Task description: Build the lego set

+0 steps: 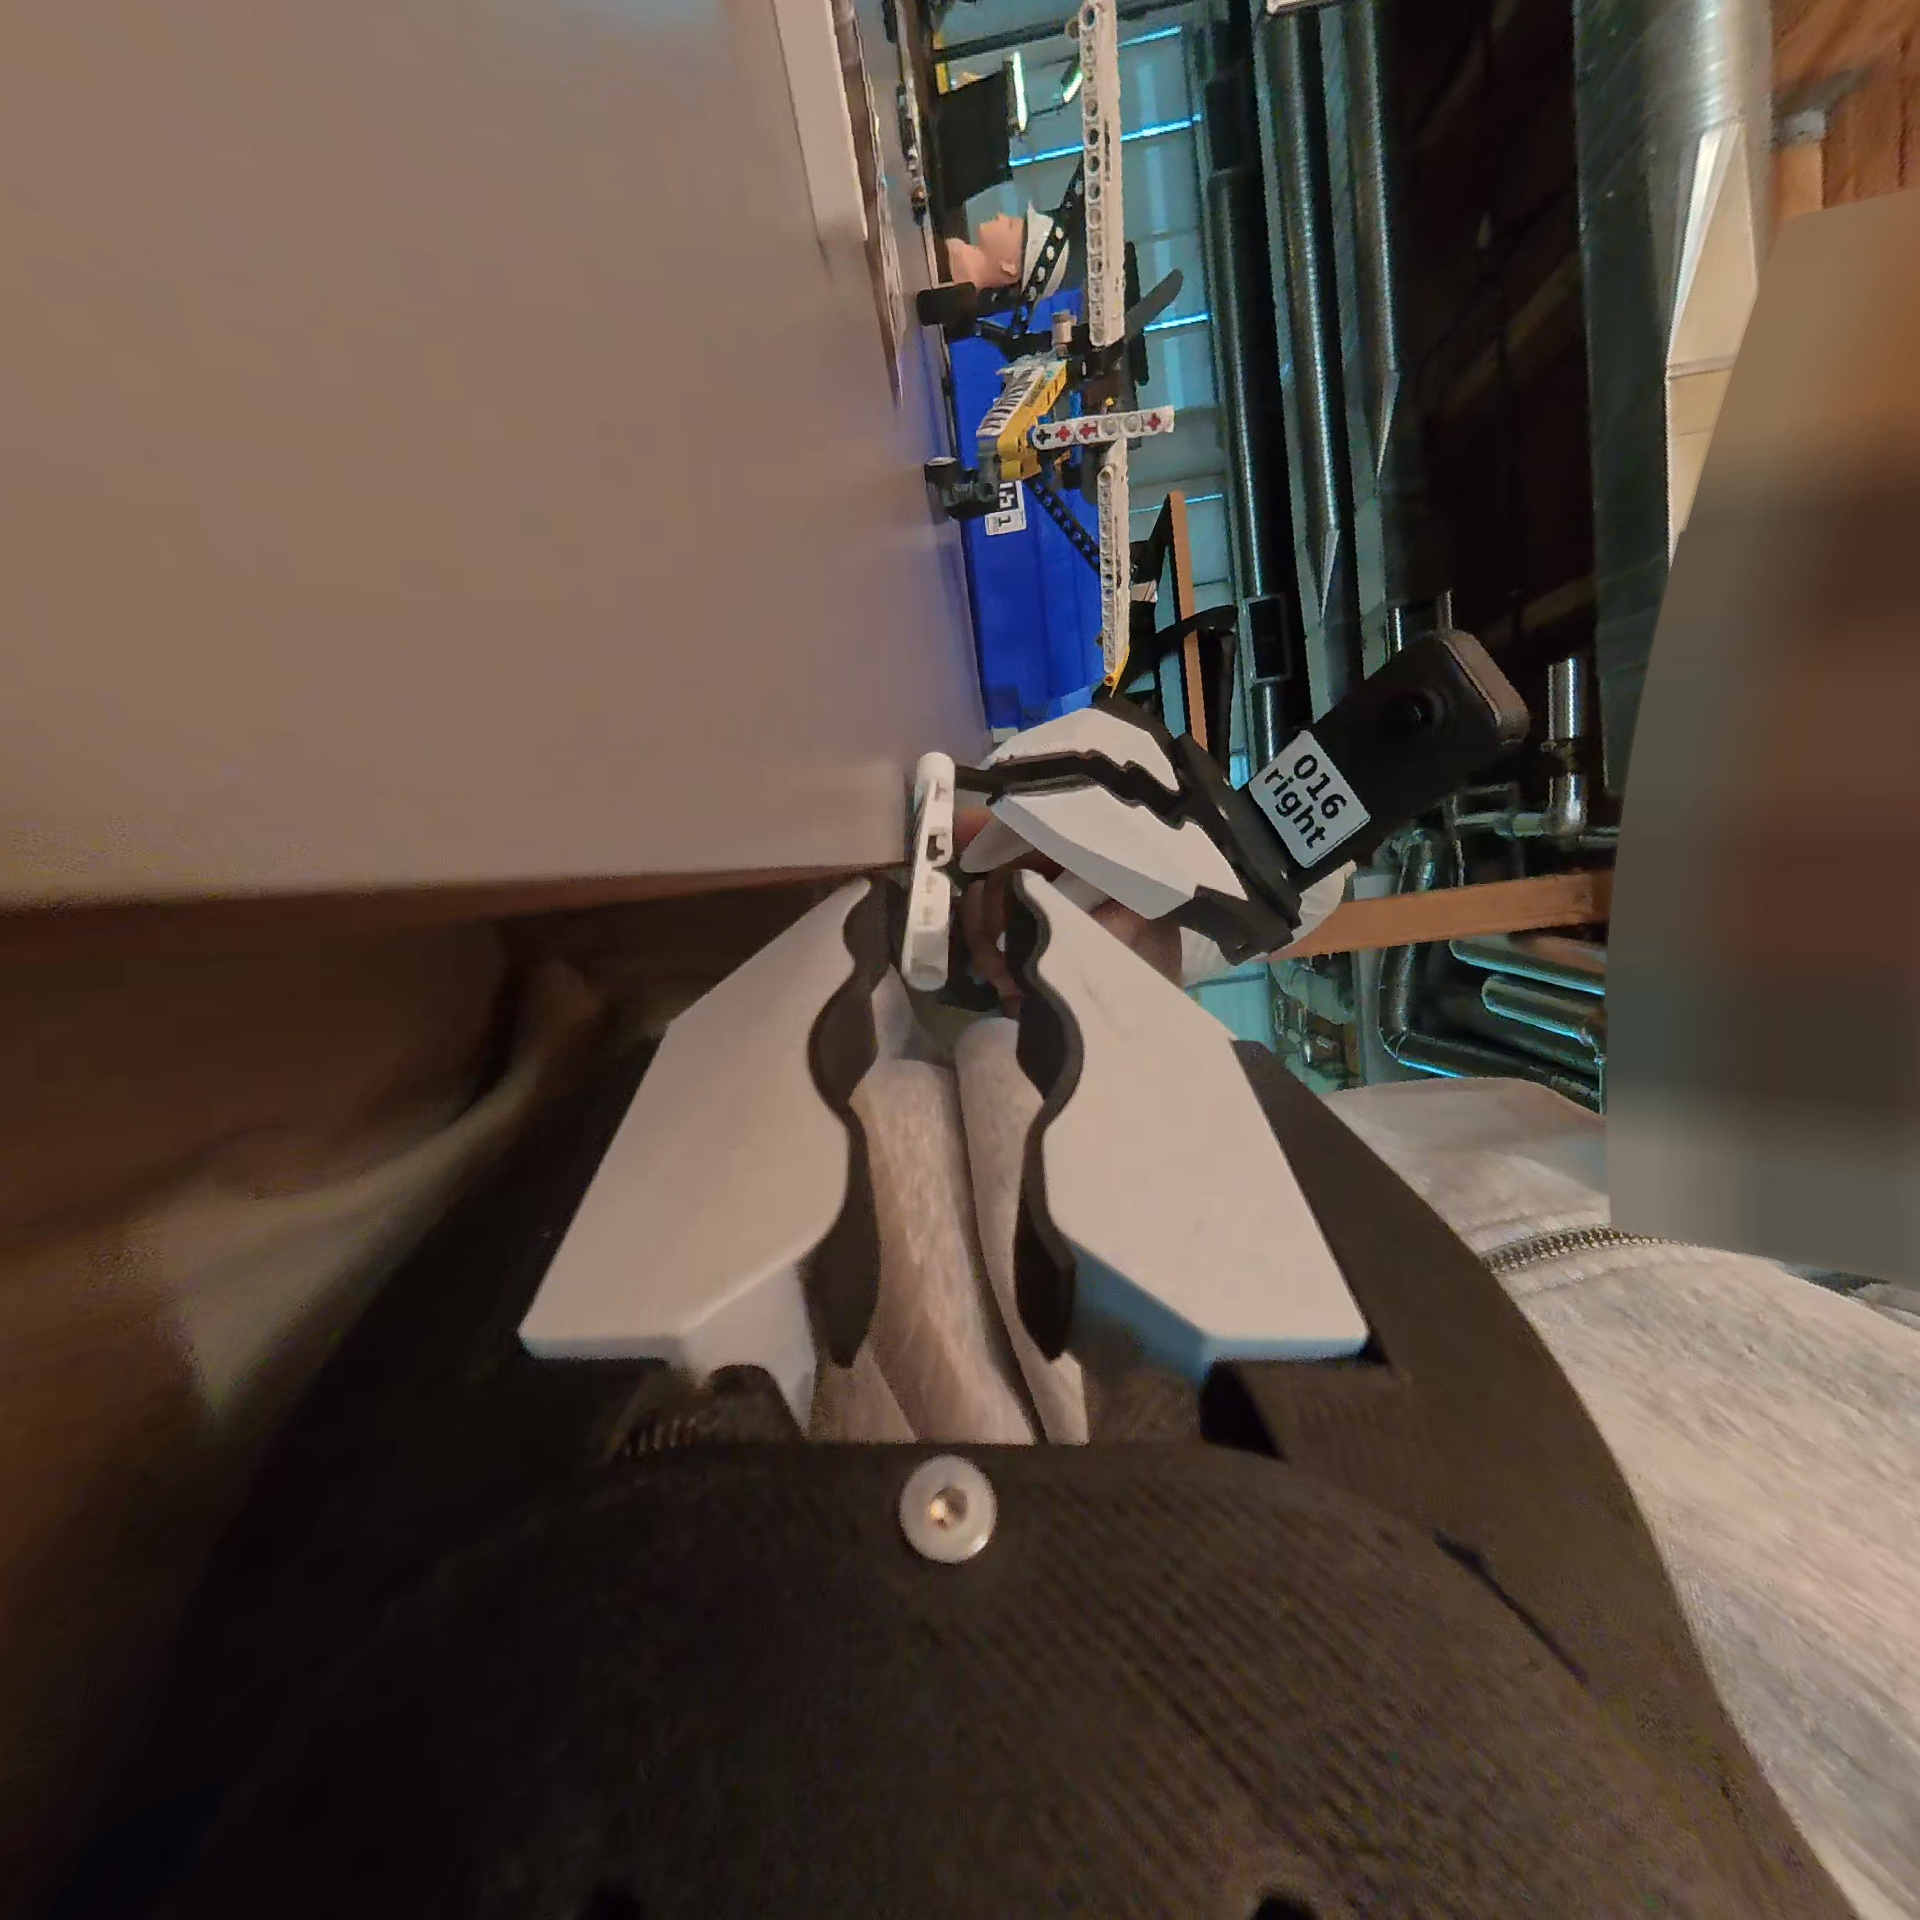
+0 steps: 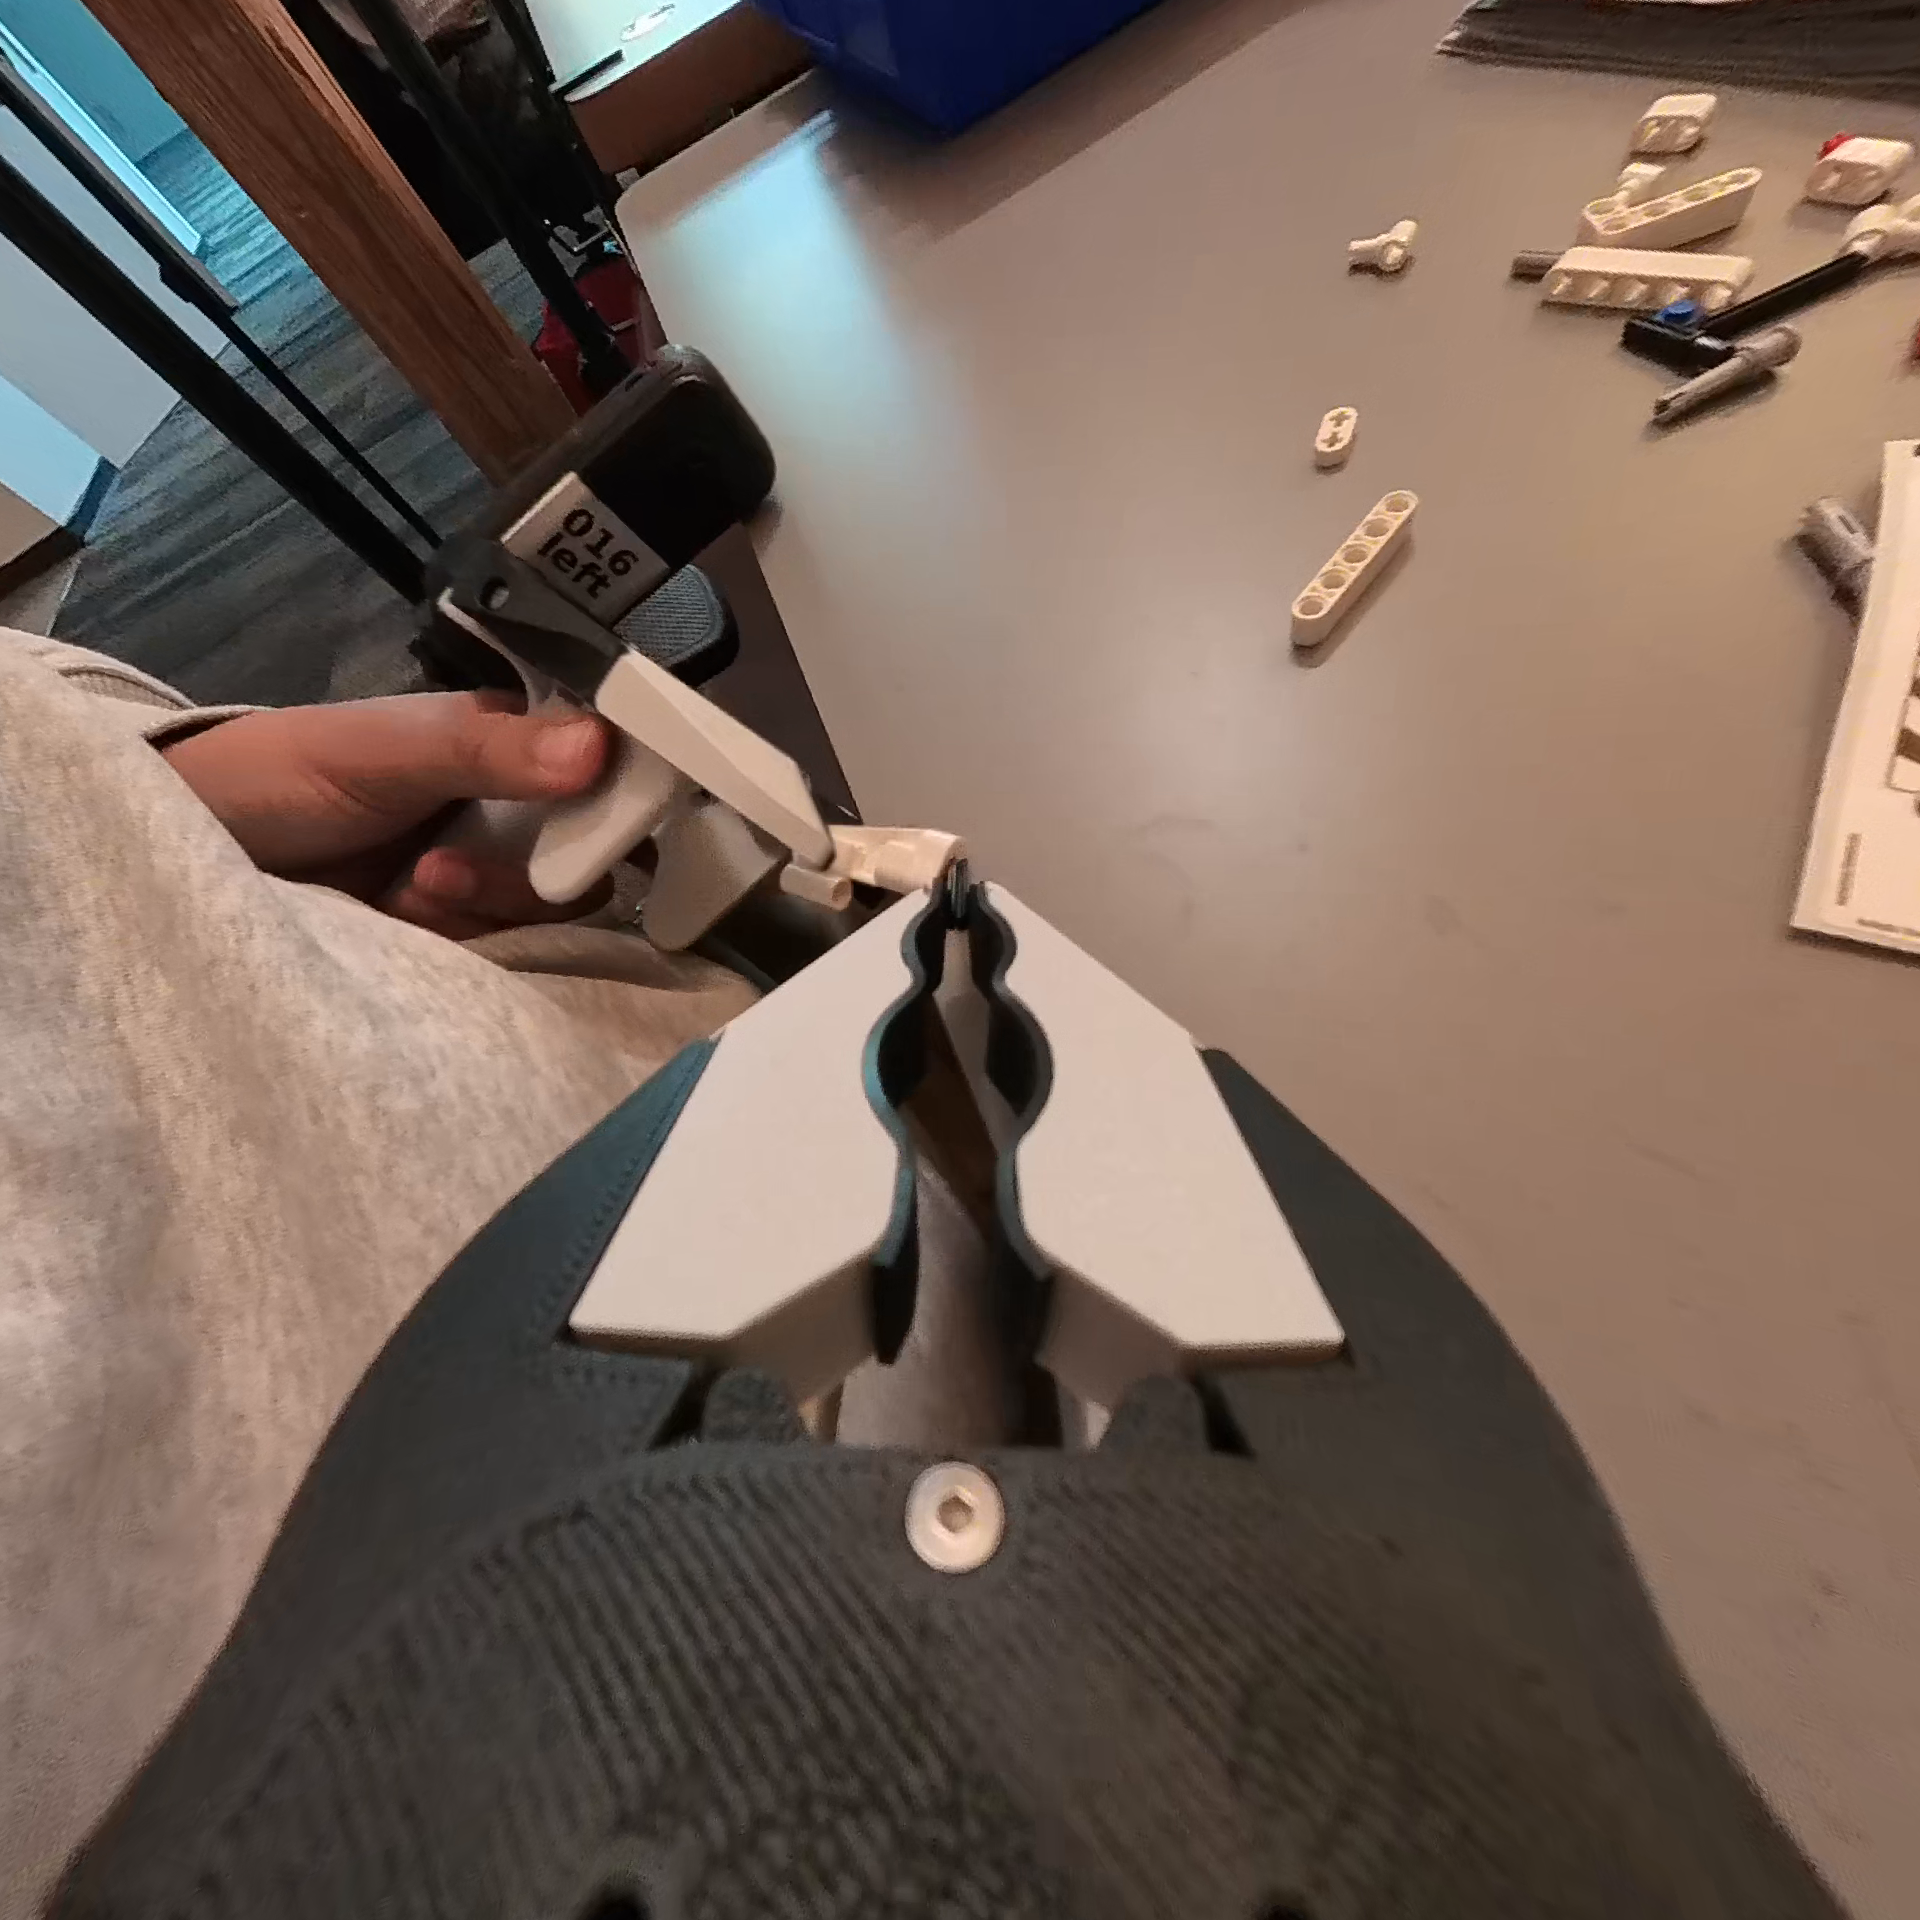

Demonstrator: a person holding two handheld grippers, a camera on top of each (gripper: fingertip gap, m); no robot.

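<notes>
A small white beam (image 2: 894, 847) is held in the air just off the near corner of the grey table (image 2: 1195, 727), between the two grippers. The left gripper (image 1: 940, 925) has it clamped by one end, jaws drawn narrow around it, so that the other end stands free and its holes face the other tool. The right gripper (image 2: 958, 906) has its jaws nearly closed on a small black pin (image 2: 957, 891), whose tip sits against the free end of the beam. This arrangement suggests the step in hand: pressing the pin into a hole of the beam, one tool steadying and the other pushing along the hole's axis. Working off the table edge likely gives both tools room to meet head-on. A hand (image 2: 416, 790) grips the left tool's handle beside a grey sleeve (image 2: 208, 1039).

Farther out on the table lie loose parts: a long white beam (image 2: 1354, 568), a short white link (image 2: 1336, 436), a white connector (image 2: 1383, 247) and a cluster of white beams (image 2: 1652, 244) with dark axles. An instruction booklet (image 2: 1865, 727) lies at the right edge. In the left wrist view a partly built model (image 1: 1081, 416) stands at the far end of the table before a blue bin (image 1: 1023, 603).
</notes>
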